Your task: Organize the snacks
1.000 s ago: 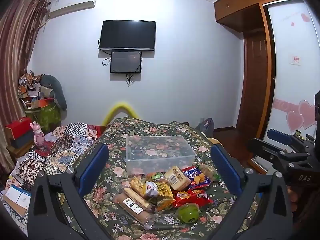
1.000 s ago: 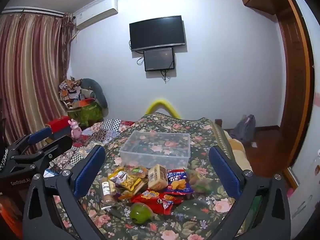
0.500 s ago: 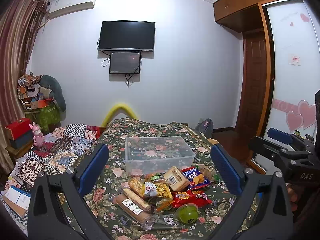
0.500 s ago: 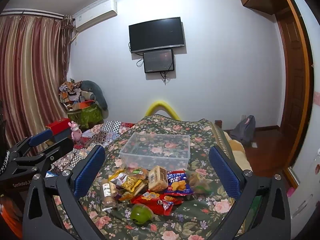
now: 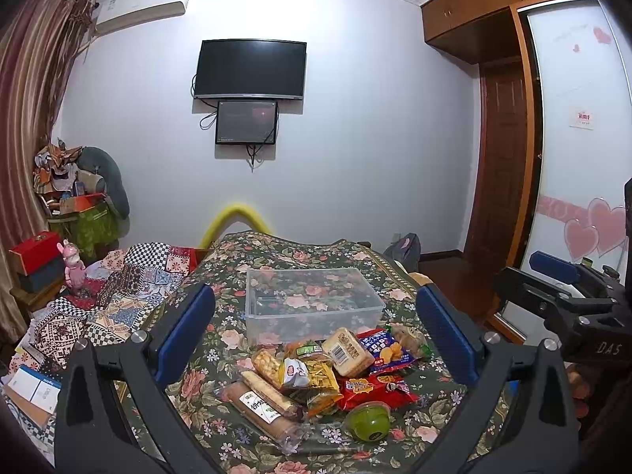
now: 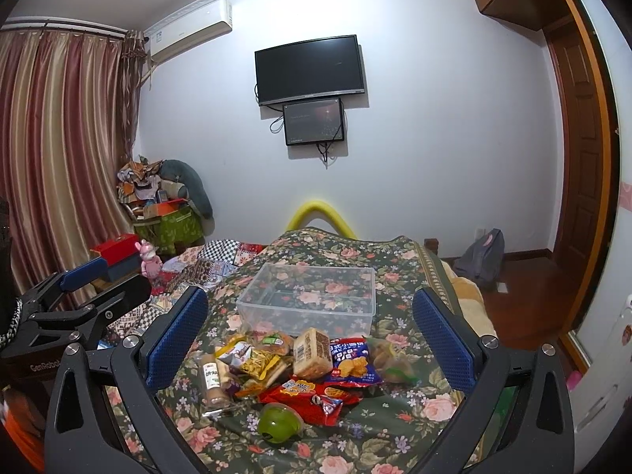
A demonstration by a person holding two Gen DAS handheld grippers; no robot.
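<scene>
1. Left gripper [image 5: 316, 331]: jaws spread wide, holding nothing, hovering above the floral bedspread [image 5: 237, 264]. The snack pile lies ahead between its fingers.
2. Tube of biscuits [image 5: 262, 405]: long, clear crinkly wrap, left-forward of the claw; best pinched across its narrow width, judged least slippery.
3. Yellow chip bag [image 5: 316, 375]: soft, puffed foil; light squeeze advised.
4. Green jelly cup [image 5: 367, 420]: smooth, rounded plastic, nearest the claw; likely to roll.
5. Clear bin [image 5: 312, 304]: rigid, rectangular, empty, beyond the pile.
6. Right gripper [image 6: 312, 333]: likewise wide open and empty, the pile between its fingers.
</scene>
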